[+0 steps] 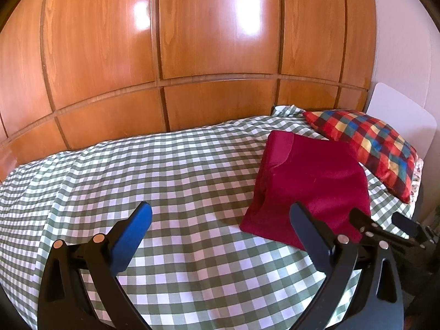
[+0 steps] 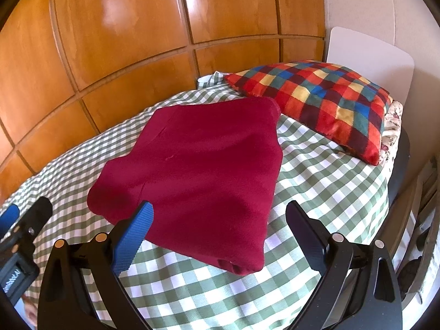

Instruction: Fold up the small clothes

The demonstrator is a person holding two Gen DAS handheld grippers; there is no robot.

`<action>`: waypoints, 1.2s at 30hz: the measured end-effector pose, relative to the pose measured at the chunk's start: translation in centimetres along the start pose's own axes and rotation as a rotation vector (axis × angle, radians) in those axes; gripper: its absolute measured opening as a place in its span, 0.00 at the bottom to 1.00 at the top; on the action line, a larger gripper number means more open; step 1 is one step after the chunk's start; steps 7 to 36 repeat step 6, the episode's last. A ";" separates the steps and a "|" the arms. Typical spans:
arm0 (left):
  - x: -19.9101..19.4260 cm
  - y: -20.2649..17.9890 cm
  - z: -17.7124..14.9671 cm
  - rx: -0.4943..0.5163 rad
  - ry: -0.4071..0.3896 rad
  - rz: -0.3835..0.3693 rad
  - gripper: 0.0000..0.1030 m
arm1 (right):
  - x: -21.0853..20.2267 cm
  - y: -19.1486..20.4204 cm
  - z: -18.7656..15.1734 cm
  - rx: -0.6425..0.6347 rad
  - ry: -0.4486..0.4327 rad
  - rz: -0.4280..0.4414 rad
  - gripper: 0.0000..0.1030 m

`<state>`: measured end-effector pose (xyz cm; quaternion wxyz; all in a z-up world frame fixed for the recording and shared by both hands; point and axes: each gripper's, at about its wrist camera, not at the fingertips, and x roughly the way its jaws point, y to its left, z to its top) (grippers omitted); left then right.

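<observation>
A dark red garment [image 1: 310, 187] lies folded in a flat rectangle on the green-and-white checked bed cover [image 1: 170, 181]. In the right wrist view the garment [image 2: 203, 170] fills the middle, its folded edge nearest me. My left gripper [image 1: 221, 220] is open and empty, above the cover to the left of the garment. My right gripper [image 2: 220, 214] is open and empty, hovering over the garment's near edge; it also shows in the left wrist view [image 1: 385, 228]. The left gripper shows at the left edge of the right wrist view [image 2: 19, 220].
A multicoloured checked pillow [image 2: 324, 104] lies just beyond the garment, against a white headboard [image 2: 368, 57]. Wooden wardrobe panels [image 1: 192, 55] run along the bed's far side. The bed's right edge [image 2: 396, 181] drops off to furniture beside it.
</observation>
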<state>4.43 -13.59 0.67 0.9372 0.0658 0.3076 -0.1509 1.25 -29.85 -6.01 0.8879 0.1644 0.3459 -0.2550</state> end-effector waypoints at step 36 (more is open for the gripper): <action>0.4 0.5 -0.3 -0.018 0.015 0.028 0.97 | -0.3 -0.2 0.6 0.000 -0.022 -0.017 0.93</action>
